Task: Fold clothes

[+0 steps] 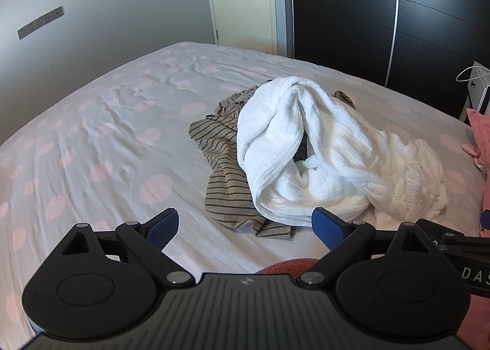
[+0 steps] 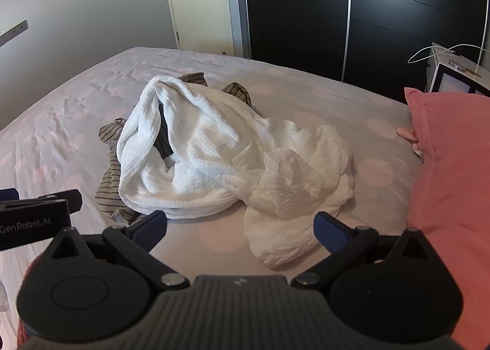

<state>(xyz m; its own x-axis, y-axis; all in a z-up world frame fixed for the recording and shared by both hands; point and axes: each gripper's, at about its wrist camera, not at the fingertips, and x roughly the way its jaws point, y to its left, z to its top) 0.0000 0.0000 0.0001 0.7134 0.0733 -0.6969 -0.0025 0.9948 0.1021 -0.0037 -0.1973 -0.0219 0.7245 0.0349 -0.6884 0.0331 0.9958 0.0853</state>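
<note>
Two garments lay heaped near the middle of the bed [image 1: 92,123]: one striped beige piece [image 1: 222,193] on the left, and one crumpled white muslin cloth [image 1: 306,150] draped over most of it and spreading to the right. Two tongs hung above the near edge of the bed, side by side. The left tongs [image 1: 245,227] stood wide open with nothing between the blue pads, just short of the striped hem. The right tongs [image 2: 240,230] were likewise spread wide and empty, the nearest white fold lying on the sheet between their tips.

The left view showed more of the striped piece. Only the right view showed the full pink pillow [image 2: 453,166] at the bed's right side and the one white box [image 2: 453,74] behind it.
</note>
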